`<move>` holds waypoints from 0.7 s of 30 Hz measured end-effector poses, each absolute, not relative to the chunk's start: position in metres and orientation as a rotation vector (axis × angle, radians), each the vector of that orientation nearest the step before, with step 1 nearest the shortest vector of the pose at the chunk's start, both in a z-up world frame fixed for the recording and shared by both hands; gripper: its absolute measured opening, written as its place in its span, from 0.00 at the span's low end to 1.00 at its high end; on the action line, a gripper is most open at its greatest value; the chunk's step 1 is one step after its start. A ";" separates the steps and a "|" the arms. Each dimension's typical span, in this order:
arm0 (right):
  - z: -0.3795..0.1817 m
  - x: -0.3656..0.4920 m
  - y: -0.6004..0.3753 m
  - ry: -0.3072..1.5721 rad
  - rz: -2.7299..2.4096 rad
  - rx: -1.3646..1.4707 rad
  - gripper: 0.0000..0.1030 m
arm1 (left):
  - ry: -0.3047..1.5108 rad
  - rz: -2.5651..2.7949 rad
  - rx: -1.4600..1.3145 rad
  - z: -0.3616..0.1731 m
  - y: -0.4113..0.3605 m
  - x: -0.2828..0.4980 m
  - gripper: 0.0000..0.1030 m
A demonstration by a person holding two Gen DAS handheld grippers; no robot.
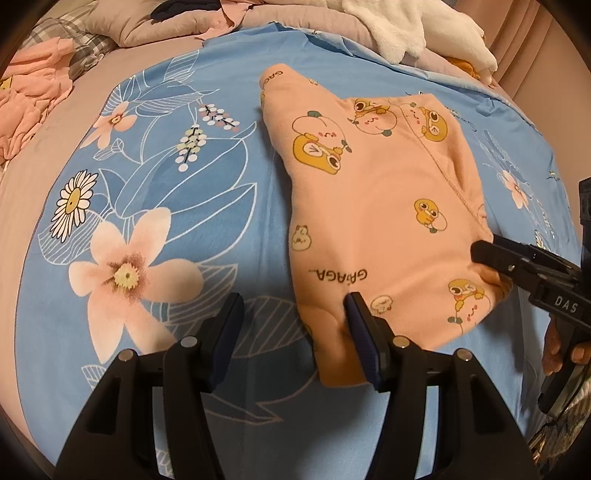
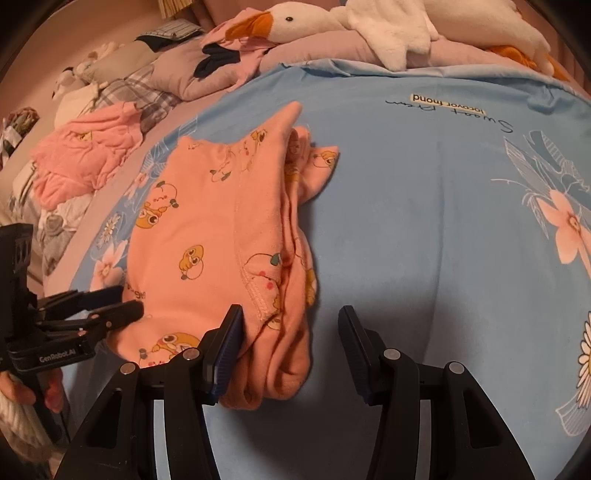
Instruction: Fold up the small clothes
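A small peach garment [image 1: 373,206] printed with yellow cartoon ducks lies folded on the blue floral bedsheet [image 1: 155,184]. It also shows in the right wrist view [image 2: 207,236], with stacked folded layers along its right edge. My left gripper [image 1: 293,328] is open at the garment's near left corner, with its right finger [image 1: 360,325] resting on the cloth. My right gripper [image 2: 291,339] is open at the garment's near right corner, with its left finger [image 2: 229,339] against the cloth. Each gripper shows at the edge of the other view.
A crumpled pink garment [image 2: 85,155] lies on the bed to the left. A white plush goose [image 2: 332,18] and white fluffy cloth [image 1: 399,26] lie at the head of the bed, beside grey and checked bedding [image 2: 147,74]. Bare blue sheet [image 2: 424,221] spreads to the right.
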State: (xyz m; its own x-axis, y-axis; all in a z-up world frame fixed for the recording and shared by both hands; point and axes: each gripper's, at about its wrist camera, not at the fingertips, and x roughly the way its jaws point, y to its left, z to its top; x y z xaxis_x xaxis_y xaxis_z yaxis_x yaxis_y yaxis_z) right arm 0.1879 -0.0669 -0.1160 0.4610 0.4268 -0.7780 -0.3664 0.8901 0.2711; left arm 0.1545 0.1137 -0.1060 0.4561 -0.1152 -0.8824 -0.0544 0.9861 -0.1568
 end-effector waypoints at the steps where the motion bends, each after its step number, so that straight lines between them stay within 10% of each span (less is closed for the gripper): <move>1: -0.115 0.187 -0.067 0.973 0.490 0.069 0.50 | 1.099 -0.037 -0.172 -0.106 0.114 0.154 0.57; 21: -0.119 0.183 -0.070 0.997 0.467 0.060 0.51 | 1.106 -0.009 -0.172 -0.106 0.111 0.149 0.60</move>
State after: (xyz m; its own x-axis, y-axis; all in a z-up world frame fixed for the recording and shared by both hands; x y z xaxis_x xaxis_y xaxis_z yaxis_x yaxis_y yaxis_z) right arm 0.1830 -0.0698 -0.1187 0.4527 0.4050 -0.7944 -0.3514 0.8998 0.2585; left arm 0.1492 0.1114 -0.1064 0.4498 -0.0932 -0.8883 -0.0782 0.9866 -0.1431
